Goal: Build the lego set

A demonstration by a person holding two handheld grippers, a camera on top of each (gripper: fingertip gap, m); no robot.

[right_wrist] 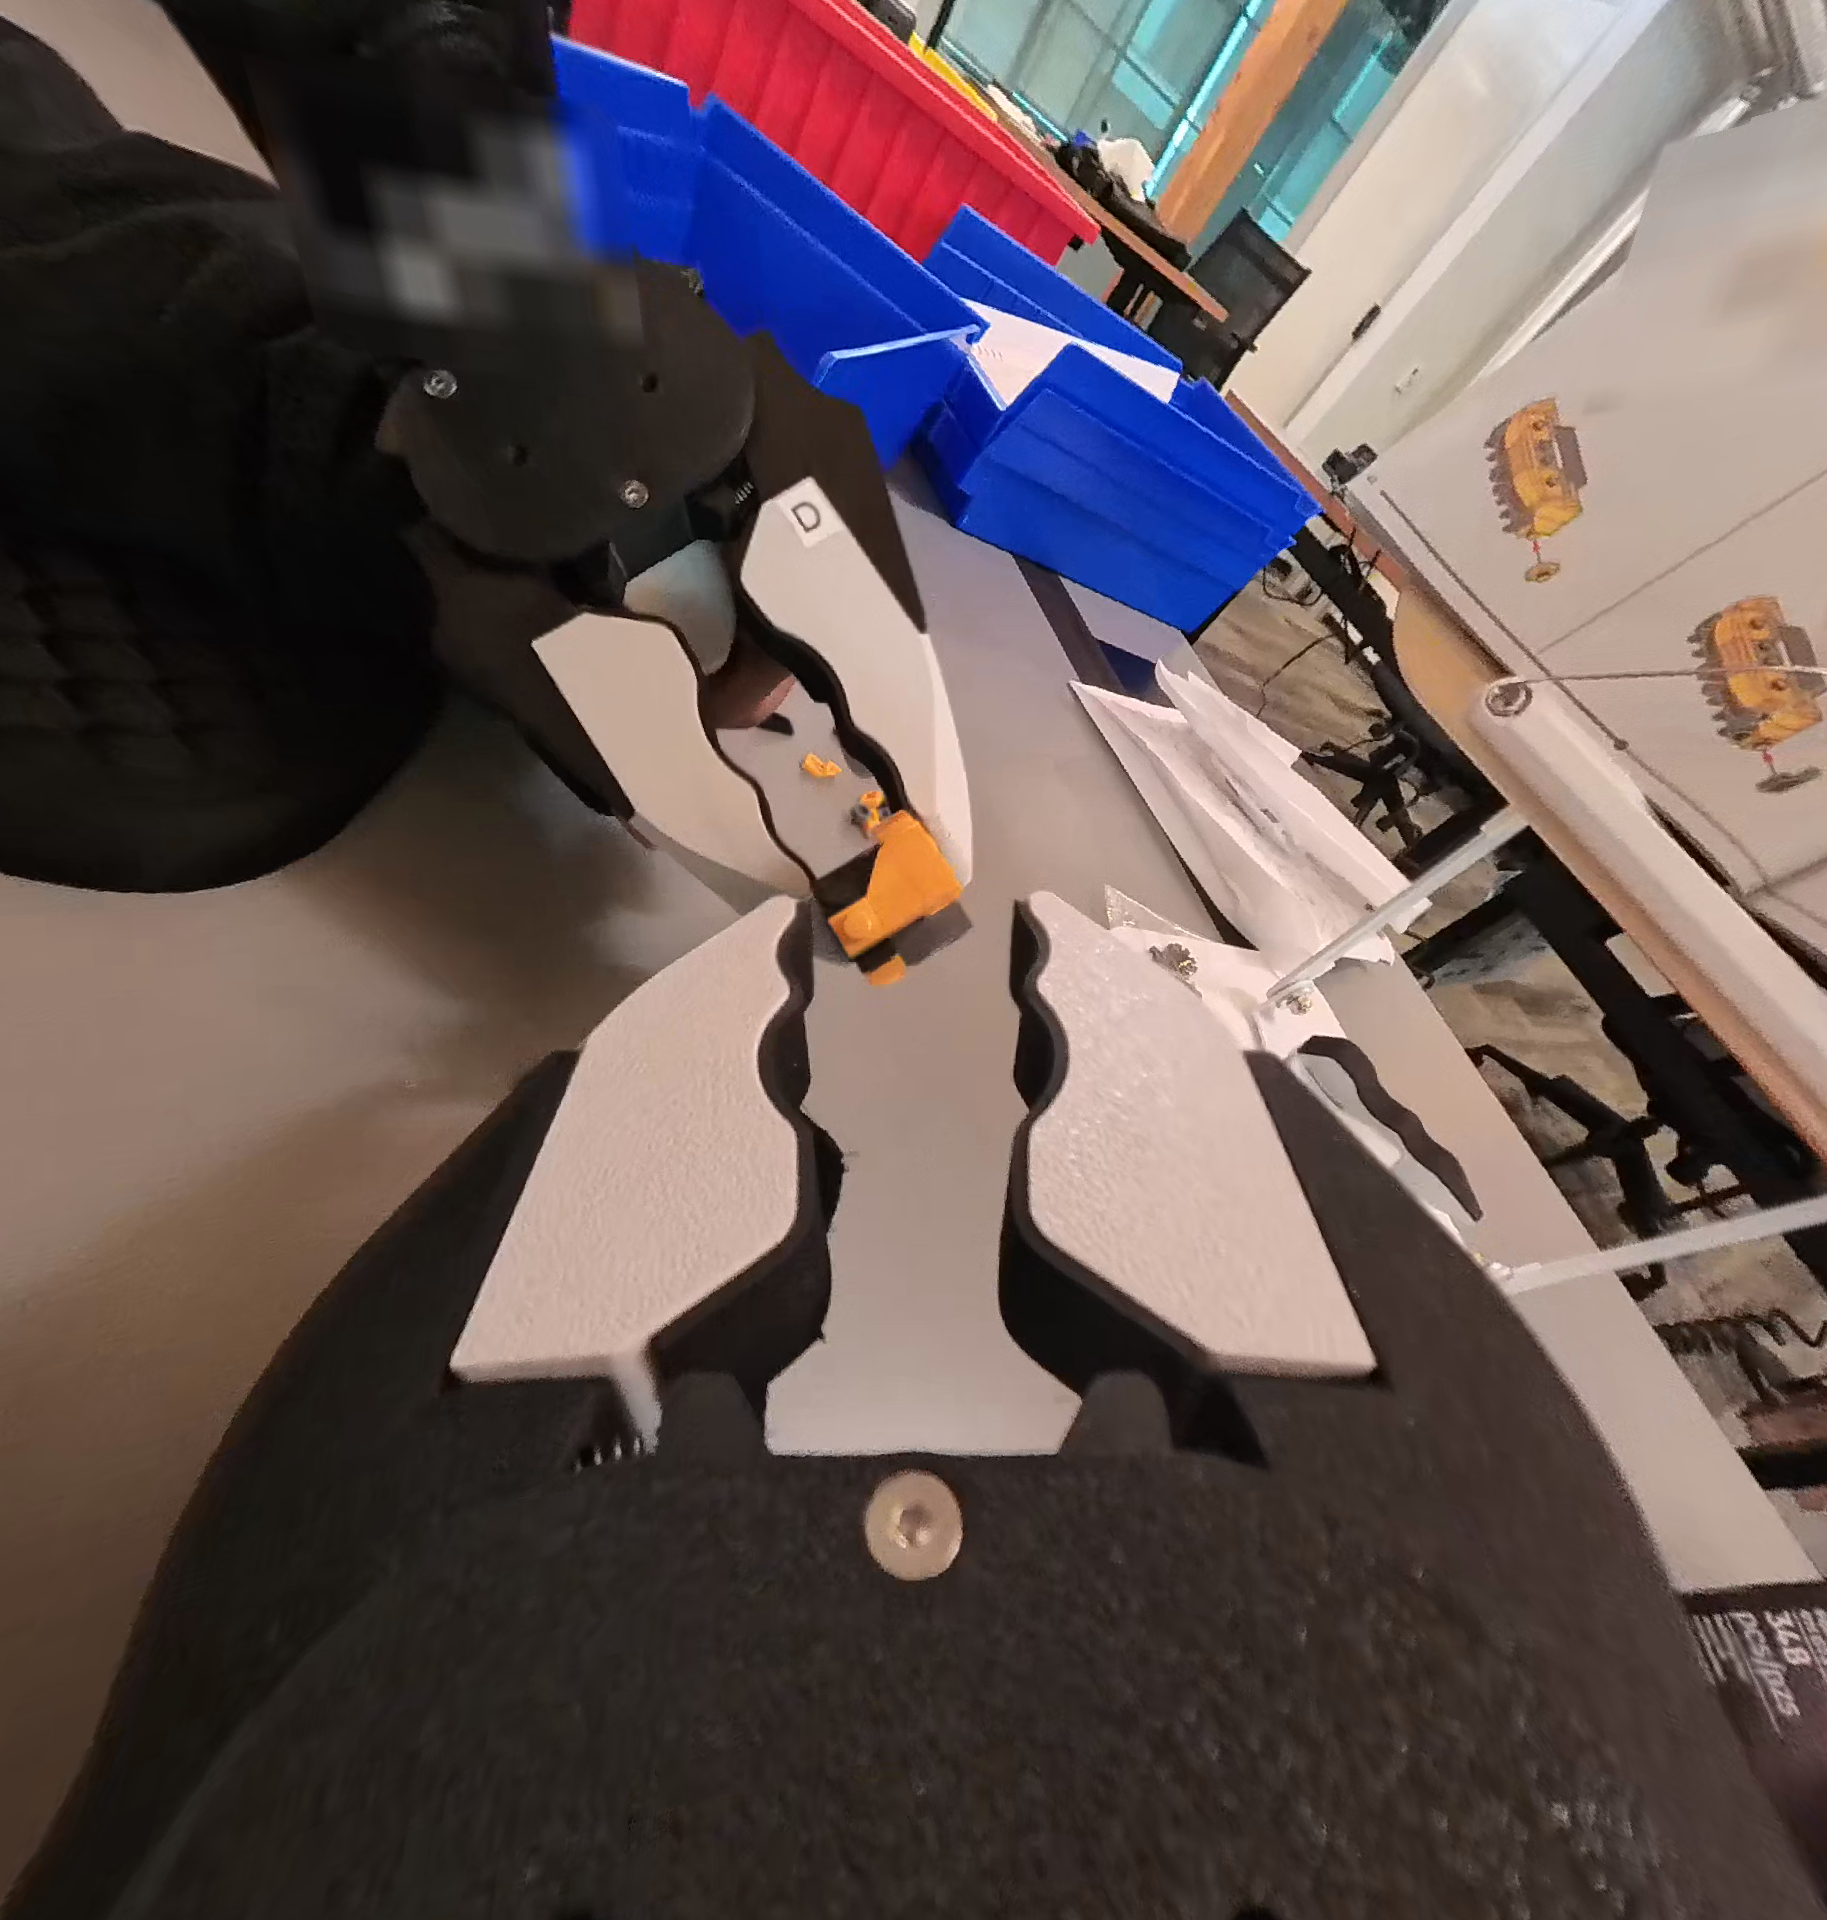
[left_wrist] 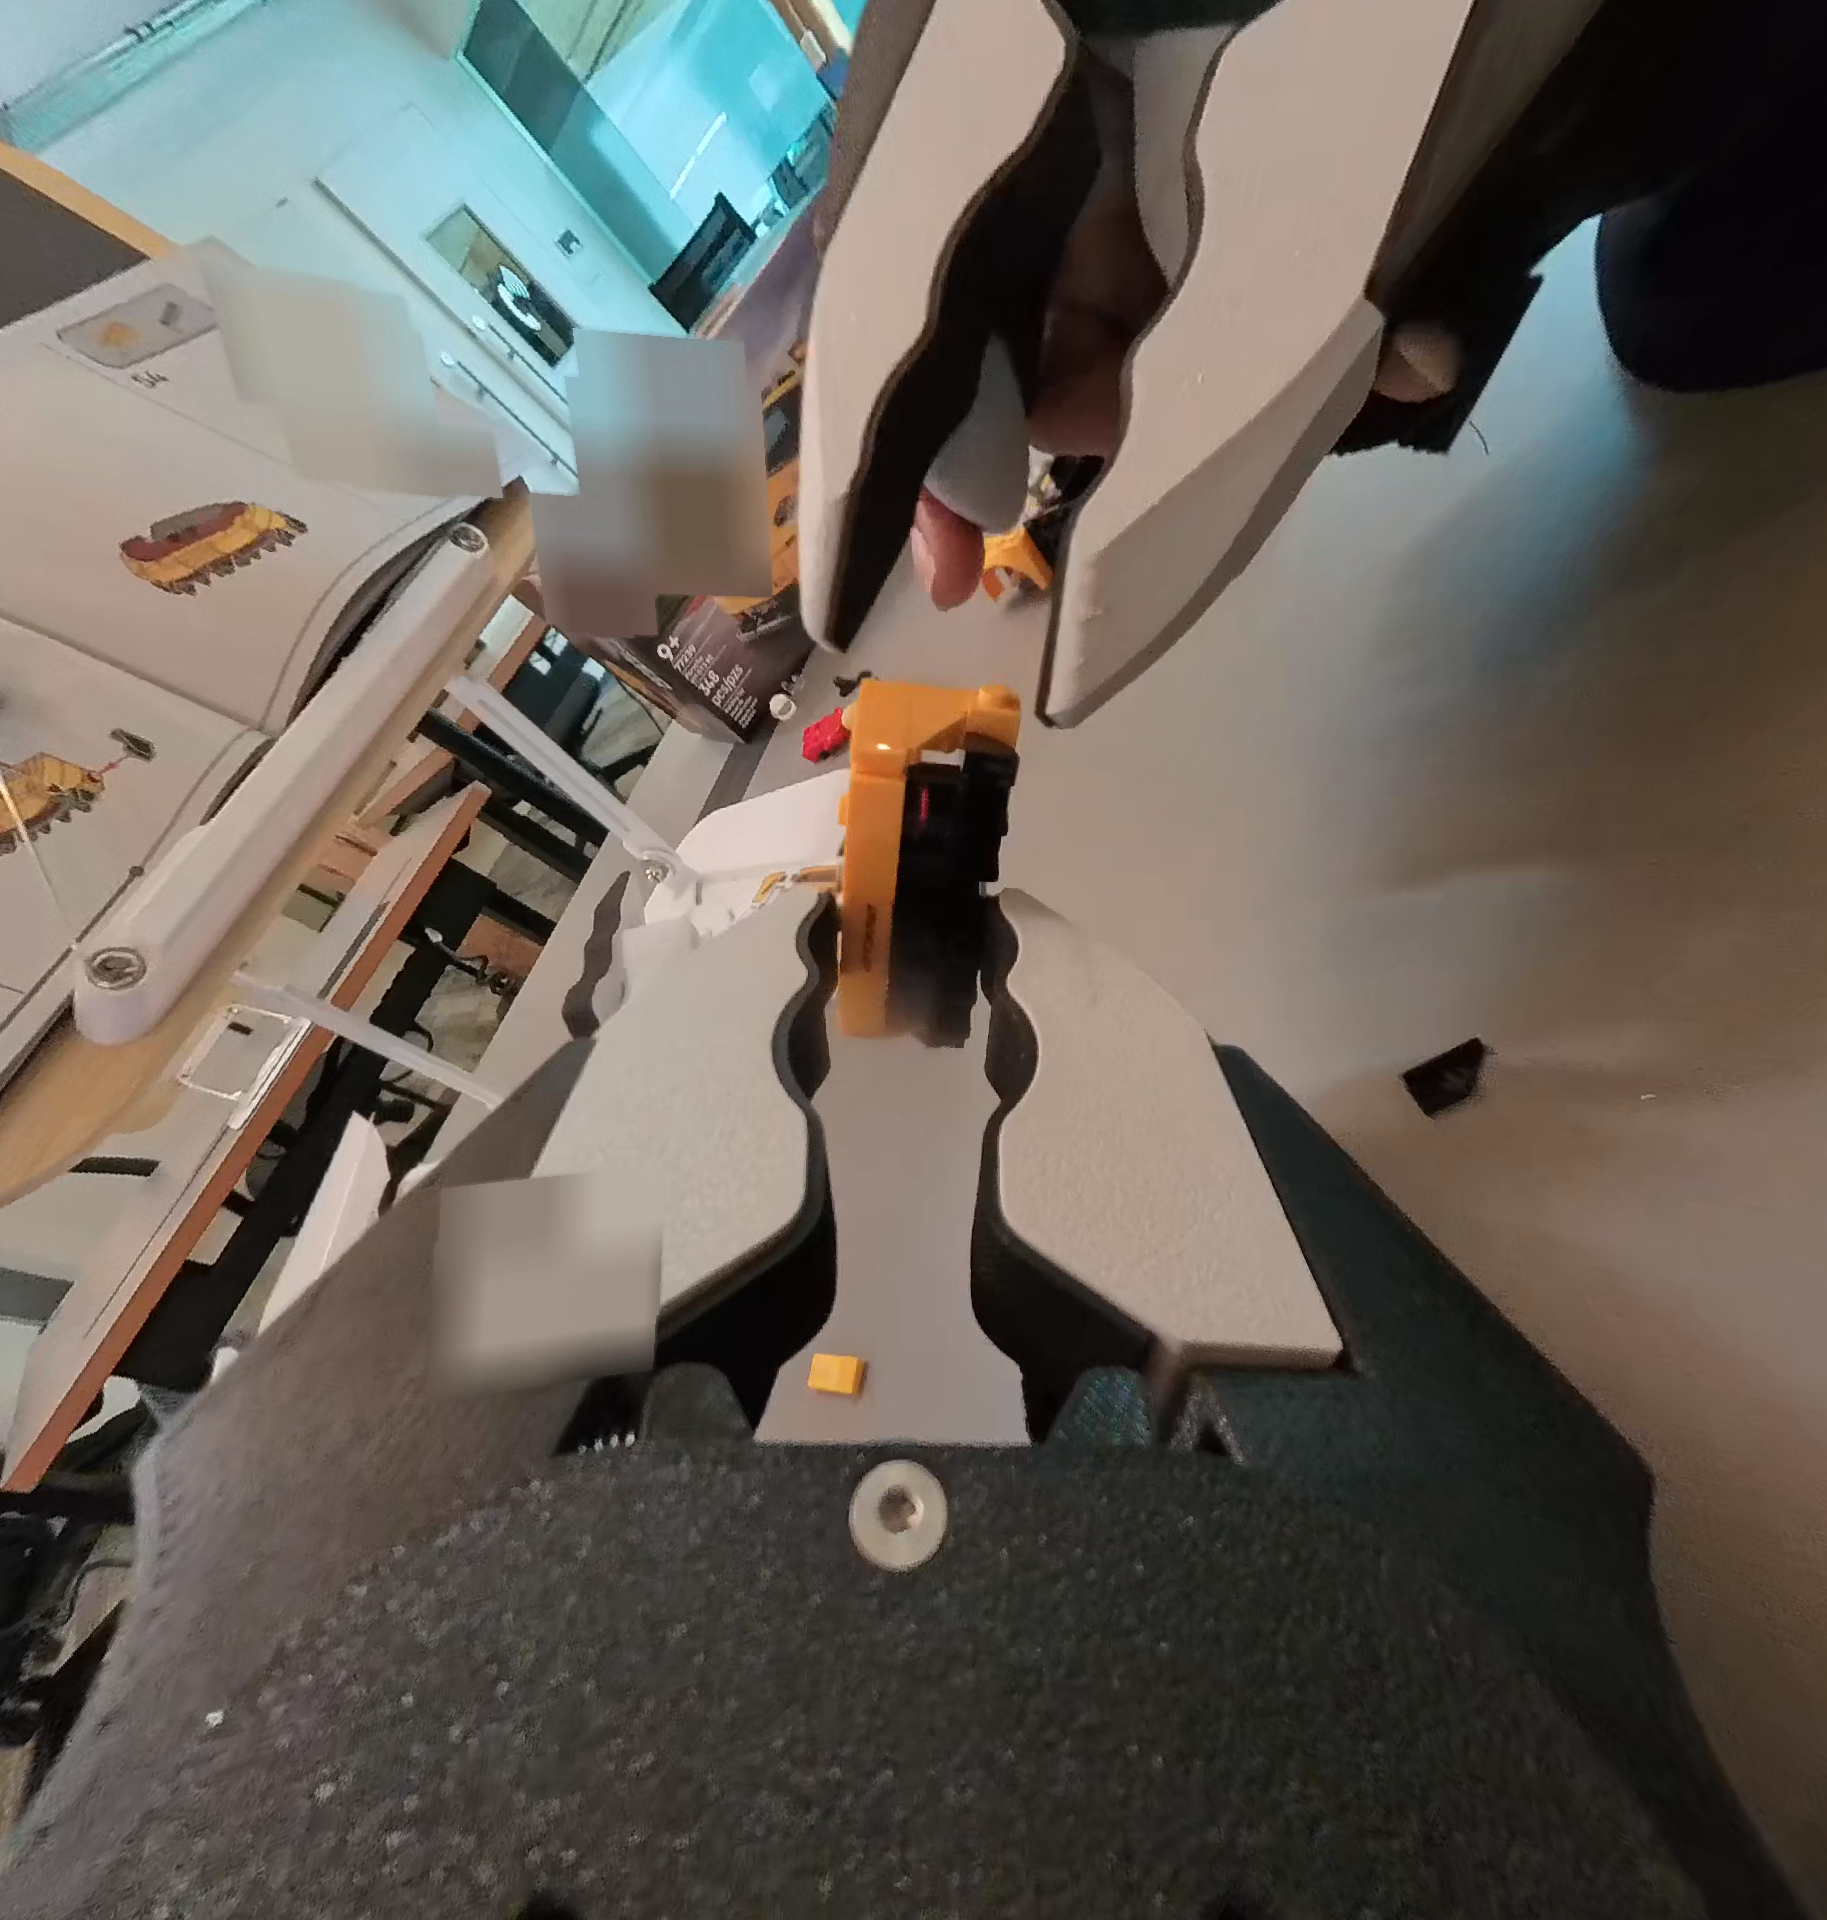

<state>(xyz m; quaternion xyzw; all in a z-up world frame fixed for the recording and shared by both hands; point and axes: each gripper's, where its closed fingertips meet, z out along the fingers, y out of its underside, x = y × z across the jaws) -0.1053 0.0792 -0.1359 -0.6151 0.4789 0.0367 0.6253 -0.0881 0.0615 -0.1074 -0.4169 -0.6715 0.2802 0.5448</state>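
My left gripper (left_wrist: 914, 914) is shut on an orange-and-black lego assembly (left_wrist: 924, 821) and holds it just above the grey table (left_wrist: 1408, 727). My right gripper (left_wrist: 945, 675) faces it from beyond, jaws apart and empty, its tips just short of the assembly. In the right wrist view the right gripper (right_wrist: 911, 914) is open, and the assembly (right_wrist: 893, 883) sits by its left fingertip (right_wrist: 784, 925), pinched in the left gripper (right_wrist: 883, 873). A small orange tile (left_wrist: 836, 1371) lies on the table between my left fingers.
Loose pieces lie on the table: red (left_wrist: 826, 732), orange (left_wrist: 1013, 566), black (left_wrist: 1444, 1075), small orange ones (right_wrist: 817, 767). The lego box (left_wrist: 711, 665) is behind. An instruction booklet (left_wrist: 109, 520) stands at the table's edge. Blue bins (right_wrist: 1096, 468), a red bin (right_wrist: 836, 104) and white paper (right_wrist: 1231, 790) are alongside. Spacing between my two grippers at the tips: around 4 centimeters. Between my left fingertips and the small orange tile (left_wrist: 836, 1371) there is roughly 12 centimeters.
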